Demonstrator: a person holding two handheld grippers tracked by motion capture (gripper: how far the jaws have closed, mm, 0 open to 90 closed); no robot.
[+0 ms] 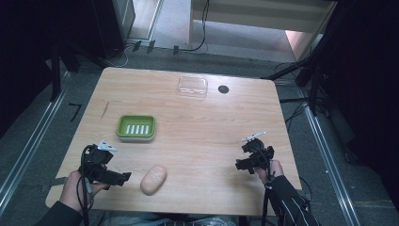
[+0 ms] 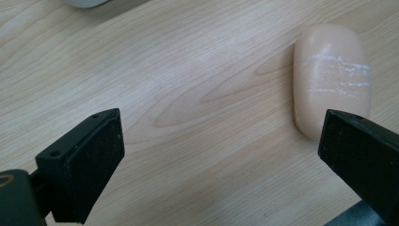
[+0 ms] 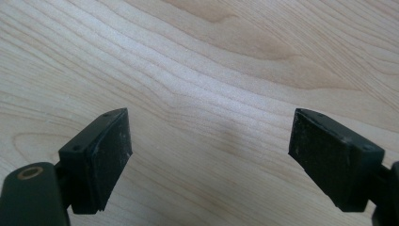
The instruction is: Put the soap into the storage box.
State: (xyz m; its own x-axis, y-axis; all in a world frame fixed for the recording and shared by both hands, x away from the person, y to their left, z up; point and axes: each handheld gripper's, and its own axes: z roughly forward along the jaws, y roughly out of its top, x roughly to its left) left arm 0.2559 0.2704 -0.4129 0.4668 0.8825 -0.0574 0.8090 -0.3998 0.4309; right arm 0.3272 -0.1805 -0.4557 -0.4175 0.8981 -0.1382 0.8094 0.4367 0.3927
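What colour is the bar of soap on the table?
Pale peach, with white scratch streaks; the soap shows best in the left gripper view.

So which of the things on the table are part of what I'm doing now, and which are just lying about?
In the job:
- peach soap bar, nearest the left hand-held gripper, whose jaws stand open
- green soap dish, probably where it goes

Lying about:
- clear plastic lid at the far edge
- dark round spot beside it
- right hand-held gripper, open over bare table
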